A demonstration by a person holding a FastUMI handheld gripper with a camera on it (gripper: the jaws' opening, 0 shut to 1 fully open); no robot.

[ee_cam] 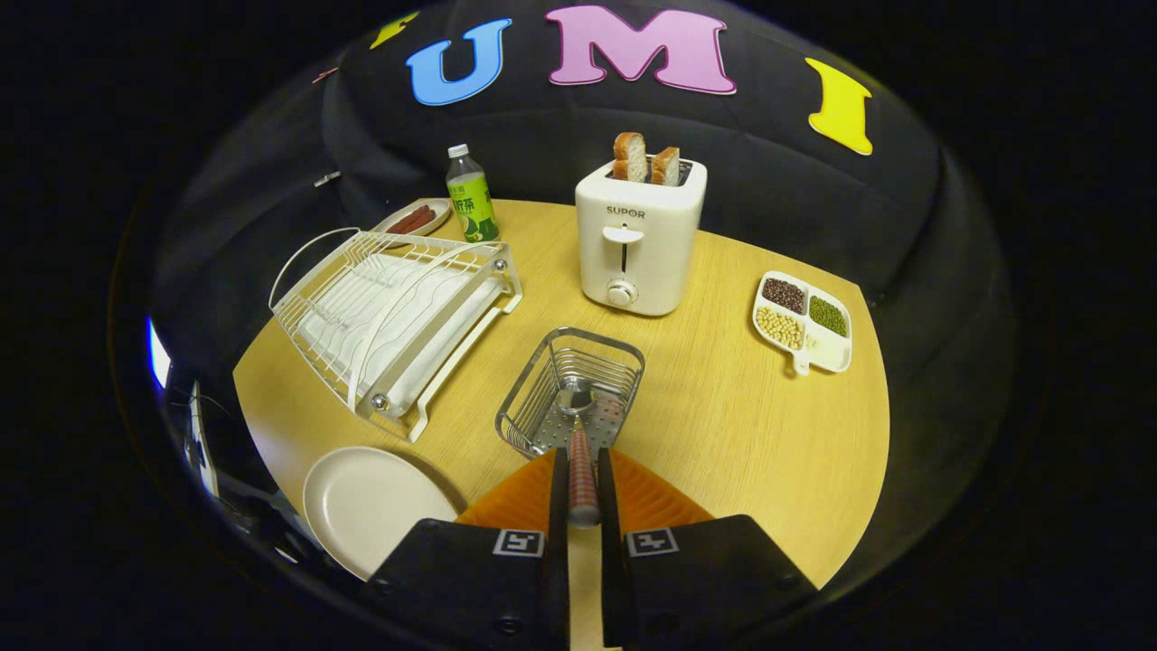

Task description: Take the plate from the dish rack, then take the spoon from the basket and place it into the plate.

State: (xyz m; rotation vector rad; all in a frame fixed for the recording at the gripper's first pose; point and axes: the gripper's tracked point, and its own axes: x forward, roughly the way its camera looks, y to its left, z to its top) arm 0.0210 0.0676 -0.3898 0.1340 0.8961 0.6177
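Observation:
My gripper is shut on the spoon, whose red patterned handle is pinched between the two fingers. The spoon's metal bowl points ahead, over the wire basket that stands just beyond the fingertips. Whether the bowl still touches the basket floor, I cannot tell. The round white plate lies flat on the wooden table to the left of the fingers, close to the table's near edge. The white dish rack stands beyond the plate, with nothing in it.
A white toaster holding two bread slices stands behind the basket. A green bottle and a small dish of sausages sit behind the rack. A divided tray of beans lies at the right. Bare wooden table spreads right of the fingers.

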